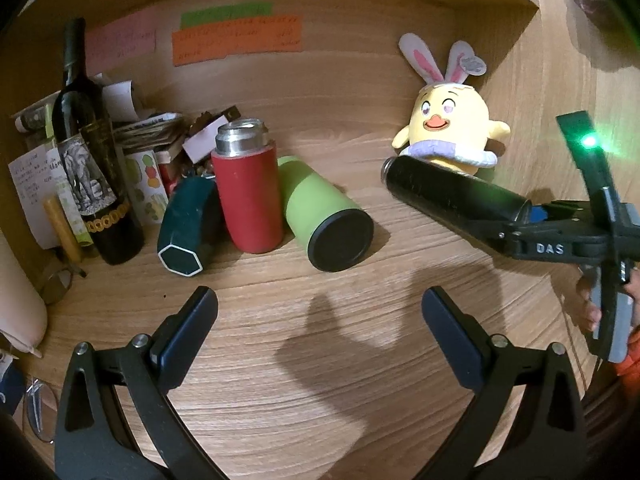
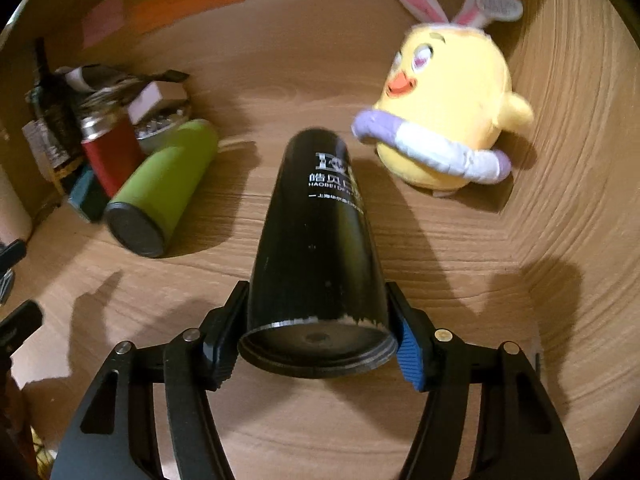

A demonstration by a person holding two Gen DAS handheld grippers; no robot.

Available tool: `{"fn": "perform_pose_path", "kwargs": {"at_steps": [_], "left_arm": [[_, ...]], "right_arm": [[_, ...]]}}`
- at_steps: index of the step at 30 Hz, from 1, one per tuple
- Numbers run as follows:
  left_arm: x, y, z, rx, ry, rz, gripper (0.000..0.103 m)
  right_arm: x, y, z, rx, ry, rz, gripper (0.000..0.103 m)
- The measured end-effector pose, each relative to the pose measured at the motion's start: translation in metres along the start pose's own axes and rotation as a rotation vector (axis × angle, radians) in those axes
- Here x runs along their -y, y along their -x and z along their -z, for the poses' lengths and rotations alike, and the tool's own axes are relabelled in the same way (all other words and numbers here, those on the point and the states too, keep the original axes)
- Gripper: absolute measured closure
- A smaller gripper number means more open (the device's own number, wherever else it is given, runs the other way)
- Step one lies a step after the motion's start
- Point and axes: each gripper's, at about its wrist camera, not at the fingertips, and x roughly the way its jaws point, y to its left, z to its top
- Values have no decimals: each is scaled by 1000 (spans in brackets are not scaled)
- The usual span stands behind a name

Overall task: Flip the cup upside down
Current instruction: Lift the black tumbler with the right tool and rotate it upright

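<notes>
Halfway, I judge: my right hand-held gripper (image 2: 316, 344) pinches the black cup (image 2: 320, 232) held sideways above the surface (image 2: 320, 432); inverting remains. Left hand-held gripper (image 1: 320, 320) spread, idle.

cup (image 2: 316, 240) between toy (image 2: 444, 120), tumbler (image 2: 160, 192)

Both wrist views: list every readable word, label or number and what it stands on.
"DAS": on the right claw, seen from the left wrist.
"HAOBEI", then cut off: on the black cup, under a logo and Chinese characters too blurred to quote.
Sticky notes: handwriting unreadable.
Wine bottle label: too small.
Plush chick ear tag: blurred.
</notes>
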Motion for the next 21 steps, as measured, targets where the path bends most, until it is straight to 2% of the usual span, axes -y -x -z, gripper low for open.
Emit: {"fn": "perform_pose_path", "kwargs": {"at_steps": [8,14,21], "left_arm": [[4,9,3,23,-6,0,0],[12,18,5,41,-31,62,0],[27,17,10,-12,-69,142,0]], "right_arm": [[-28,44,12,59,79,-8,42],[-46,76,20,101,142,-21,42],[-65,108,27,133,205,-73,42]]}}
